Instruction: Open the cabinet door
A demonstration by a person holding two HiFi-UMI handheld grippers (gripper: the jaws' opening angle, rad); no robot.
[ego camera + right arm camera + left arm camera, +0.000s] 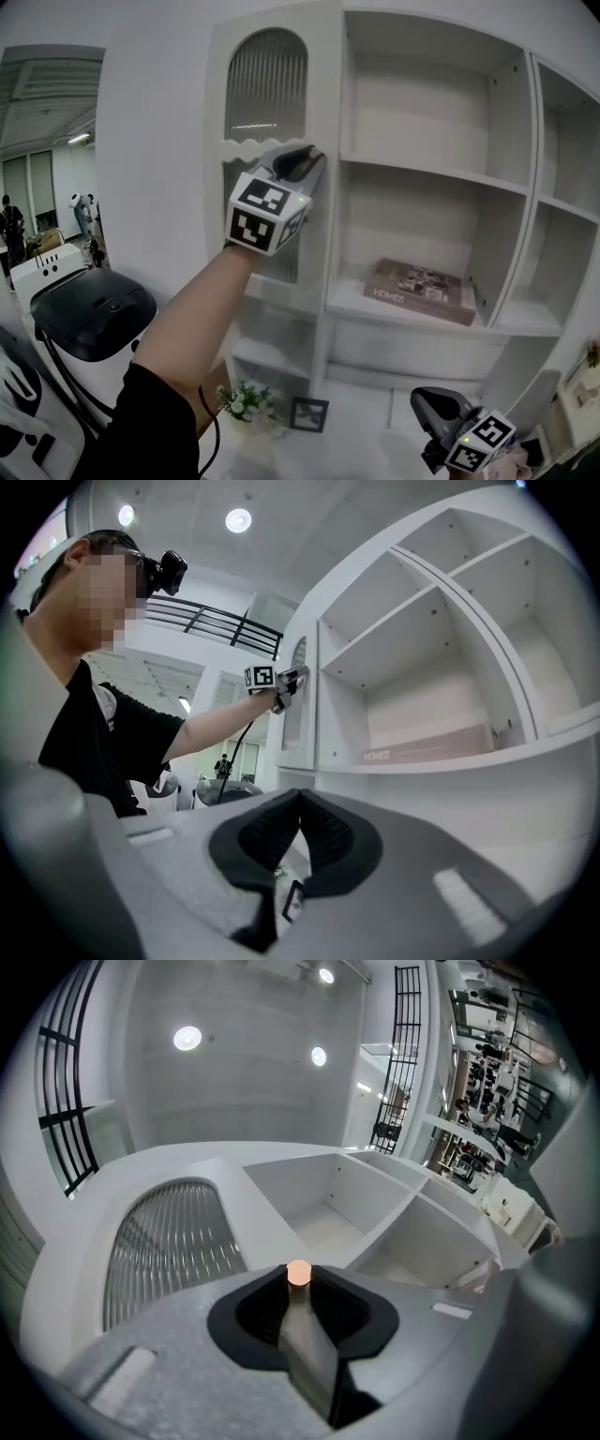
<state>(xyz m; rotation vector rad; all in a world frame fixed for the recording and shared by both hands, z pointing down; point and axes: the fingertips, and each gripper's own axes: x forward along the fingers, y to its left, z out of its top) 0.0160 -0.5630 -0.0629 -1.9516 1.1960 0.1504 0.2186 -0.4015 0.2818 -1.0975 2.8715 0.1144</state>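
Closest in, at the bottom of the head view: black sleeve over a bare forearm, reaching up and away. Low at the right, well apart from the cabinet: right tool, pads together on nothing, idle.

Farther out, at the end of that forearm: left tool, clamped on the small copper-coloured round knob at the right-hand edge of the tall white cabinet door with arched ribbed-glass panels. Looks flush with the frame or barely ajar; cannot tell which. Long axis upright, knob on the edge next to the open shelves, so hinges probably down the far left edge, unseen. Calls, by that reading, for a pull back toward the body, curving leftward, with the left tool in place for it and the right nowhere near.

Beyond, in the white open shelving unit: flat pinkish-brown book alone on the middle shelf. Below the door: small white-flowered plant beside a dark picture frame. Behind the ribbed glass: nothing readable.
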